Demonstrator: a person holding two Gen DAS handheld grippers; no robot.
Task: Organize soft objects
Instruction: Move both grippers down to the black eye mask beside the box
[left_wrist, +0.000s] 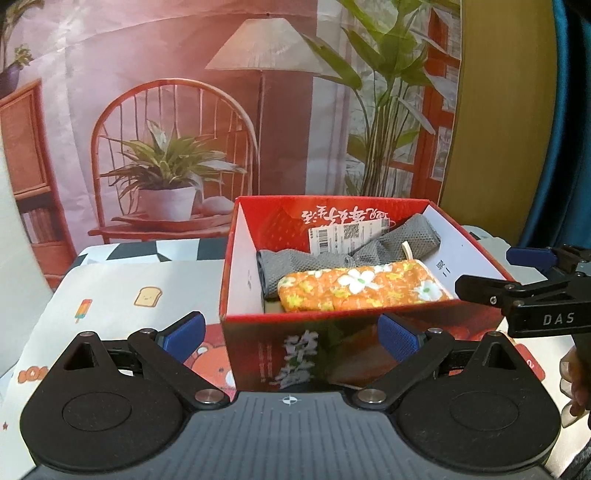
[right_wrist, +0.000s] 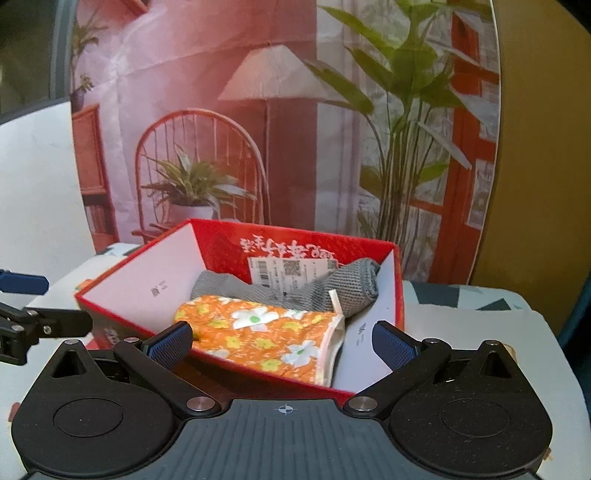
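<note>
A red box (left_wrist: 369, 339) (right_wrist: 236, 373) with white inner walls stands on the table. Inside lie an orange floral fabric pouch (left_wrist: 362, 290) (right_wrist: 258, 339) at the front and a grey mesh cloth (left_wrist: 406, 243) (right_wrist: 332, 291) with a white barcode tag (left_wrist: 347, 232) (right_wrist: 291, 271) behind it. My left gripper (left_wrist: 291, 338) is open in front of the box's near wall, nothing between its blue pads. My right gripper (right_wrist: 282, 343) is open at the box's near right corner, just above the pouch. In the left wrist view the right gripper (left_wrist: 517, 273) shows at the box's right side.
A cartoon-printed cloth (left_wrist: 122, 295) covers the table left of the box. A printed backdrop (left_wrist: 221, 110) of a chair, lamp and plants hangs right behind the table. A hand (left_wrist: 576, 384) shows at the far right edge. A yellow wall (right_wrist: 535, 147) stands at the right.
</note>
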